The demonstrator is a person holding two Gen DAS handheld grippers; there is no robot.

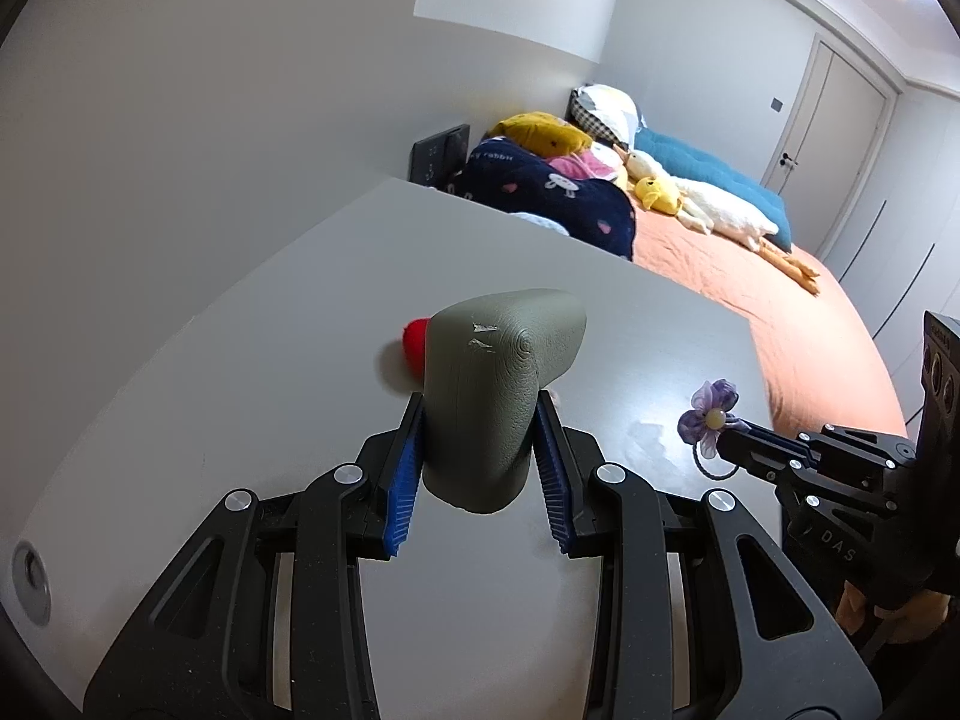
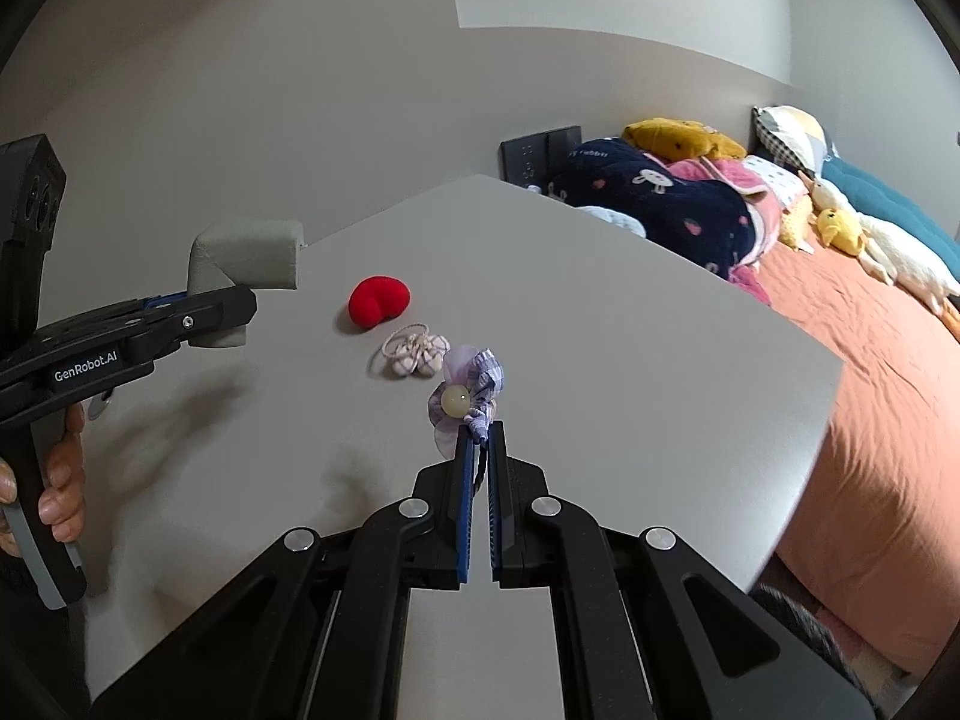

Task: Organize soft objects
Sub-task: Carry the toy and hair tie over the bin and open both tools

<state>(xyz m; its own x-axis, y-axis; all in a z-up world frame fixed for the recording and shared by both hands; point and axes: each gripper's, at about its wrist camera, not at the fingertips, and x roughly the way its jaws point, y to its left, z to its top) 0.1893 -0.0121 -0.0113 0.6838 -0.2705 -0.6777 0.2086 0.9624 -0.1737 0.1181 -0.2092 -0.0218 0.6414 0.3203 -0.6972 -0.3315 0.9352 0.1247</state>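
My left gripper (image 1: 480, 420) is shut on a grey-green L-shaped foam corner guard (image 1: 498, 378), held above the grey table (image 1: 252, 372); in the right wrist view the same guard (image 2: 246, 258) hangs at the left in that gripper (image 2: 234, 312). A red plush heart (image 2: 378, 298) lies on the table, partly hidden behind the guard (image 1: 415, 345) in the left view. My right gripper (image 2: 479, 429) is shut on a purple flower hair tie (image 2: 465, 396), lifted over the table, also seen at the right of the left view (image 1: 708, 417). A pink-beige bow hair tie (image 2: 414, 354) lies beside the heart.
An orange-covered bed (image 2: 882, 396) runs along the table's right edge, piled with a navy blanket (image 2: 660, 204), pillows and plush ducks (image 1: 660, 192). A dark wall panel (image 2: 540, 159) sits behind the table. A hand (image 2: 60, 492) grips the left gripper's handle.
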